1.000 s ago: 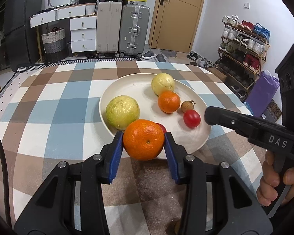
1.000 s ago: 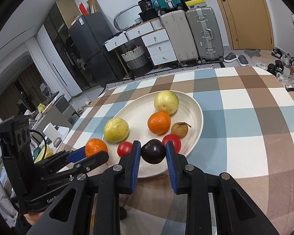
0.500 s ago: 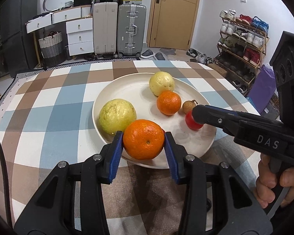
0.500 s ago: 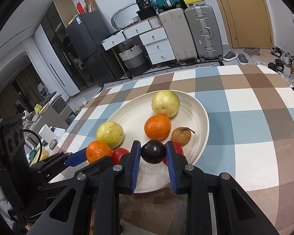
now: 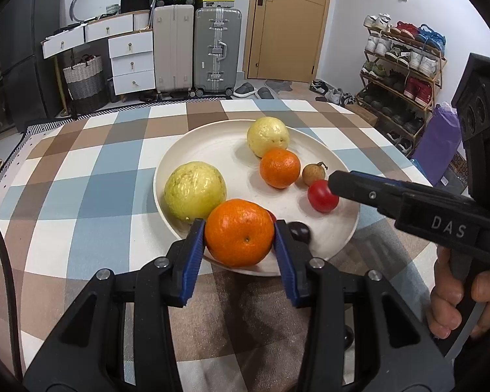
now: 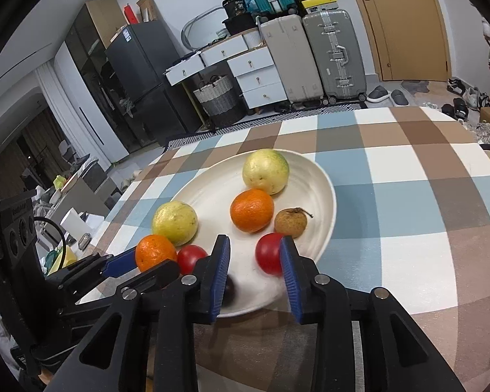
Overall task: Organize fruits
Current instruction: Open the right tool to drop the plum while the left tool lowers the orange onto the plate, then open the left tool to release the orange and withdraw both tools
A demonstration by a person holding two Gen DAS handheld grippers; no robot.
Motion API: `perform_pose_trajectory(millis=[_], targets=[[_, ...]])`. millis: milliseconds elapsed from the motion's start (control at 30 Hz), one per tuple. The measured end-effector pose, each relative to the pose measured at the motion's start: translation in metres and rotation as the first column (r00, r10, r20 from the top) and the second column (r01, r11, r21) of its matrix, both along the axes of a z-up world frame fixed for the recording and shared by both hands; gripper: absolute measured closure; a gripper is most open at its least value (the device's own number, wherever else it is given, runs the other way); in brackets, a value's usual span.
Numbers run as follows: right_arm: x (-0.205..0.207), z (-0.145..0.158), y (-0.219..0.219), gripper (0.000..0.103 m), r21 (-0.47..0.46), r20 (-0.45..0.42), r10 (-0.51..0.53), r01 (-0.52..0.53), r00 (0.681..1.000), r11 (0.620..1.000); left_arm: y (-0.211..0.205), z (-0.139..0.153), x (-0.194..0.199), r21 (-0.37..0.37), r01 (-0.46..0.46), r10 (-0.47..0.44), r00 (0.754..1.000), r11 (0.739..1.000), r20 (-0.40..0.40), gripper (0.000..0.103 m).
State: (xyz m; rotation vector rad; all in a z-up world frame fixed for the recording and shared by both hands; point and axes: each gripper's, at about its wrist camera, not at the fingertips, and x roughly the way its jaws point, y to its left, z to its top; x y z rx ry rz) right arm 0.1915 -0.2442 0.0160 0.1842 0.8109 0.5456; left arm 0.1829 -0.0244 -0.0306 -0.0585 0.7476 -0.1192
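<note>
A white plate sits on the checked tablecloth. It holds two yellow-green guavas, an orange, a brown longan, two red tomatoes and a dark plum. My left gripper is shut on a second orange over the plate's near rim. My right gripper is open above the plate's near edge; the plum lies on the plate by its left finger.
The checked table extends left and far of the plate. Behind it stand suitcases, white drawers, a basket and a door. A shoe rack is at the right.
My right gripper has opened and let go of the dark plum, which now rests on the plate. My left gripper has moved forward a little, still holding the orange.
</note>
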Motion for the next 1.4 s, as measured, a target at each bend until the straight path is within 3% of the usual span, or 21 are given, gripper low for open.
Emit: perform_pose_trajectory(millis=[267, 467, 700, 767, 900, 1000, 1100, 1167, 1233, 1400], targets=[[-0.005, 0.001, -0.005, 0.061, -0.004, 0.015, -0.005, 0.005, 1.0, 1.0, 0.001, -0.002, 0.0, -0.003, 0.007, -0.007, 1.0, 1.0, -0.009, 0.064], [-0.006, 0.002, -0.006, 0.057, -0.004, 0.019, 0.001, -0.001, 1.0, 1.0, 0.0, 0.0, 0.005, -0.094, 0.032, -0.032, 0.999, 0.995, 0.001, 0.064], [-0.007, 0.0, -0.009, 0.05, -0.018, 0.021, -0.013, 0.013, 1.0, 1.0, -0.004, 0.004, 0.008, -0.002, -0.015, 0.015, 1.0, 1.0, 0.012, 0.064], [-0.007, 0.0, -0.01, 0.04, -0.017, 0.018, -0.022, 0.022, 1.0, 1.0, -0.003, 0.006, 0.004, 0.014, -0.038, 0.037, 0.999, 0.999, 0.033, 0.064], [-0.008, 0.0, -0.012, 0.036, -0.014, 0.021, -0.027, 0.028, 0.999, 1.0, -0.003, 0.011, -0.001, 0.015, -0.03, 0.029, 0.997, 0.999, 0.071, 0.064], [-0.009, 0.0, -0.014, 0.027, -0.022, 0.029, -0.036, 0.036, 0.999, 0.999, -0.006, 0.011, -0.001, 0.033, -0.019, 0.017, 0.998, 0.999, 0.066, 0.064], [-0.009, 0.001, -0.015, 0.026, -0.023, 0.03, -0.04, 0.041, 0.999, 0.999, -0.009, 0.009, -0.003, 0.059, -0.021, 0.018, 0.998, 0.998, 0.056, 0.051], [-0.009, 0.001, -0.017, 0.023, -0.023, 0.03, -0.044, 0.045, 0.999, 0.999, -0.009, 0.01, -0.007, 0.075, -0.028, 0.023, 0.998, 0.997, 0.061, 0.029], [-0.01, 0.002, -0.018, 0.018, -0.025, 0.034, -0.046, 0.047, 0.998, 0.999, -0.008, 0.012, -0.014, 0.073, -0.027, 0.021, 0.997, 0.997, 0.073, 0.016], [-0.017, 0.007, -0.015, 0.007, -0.032, 0.049, -0.019, 0.02, 0.999, 0.999, 0.001, 0.015, -0.031, 0.047, -0.032, 0.028, 0.996, 0.998, 0.089, 0.001]])
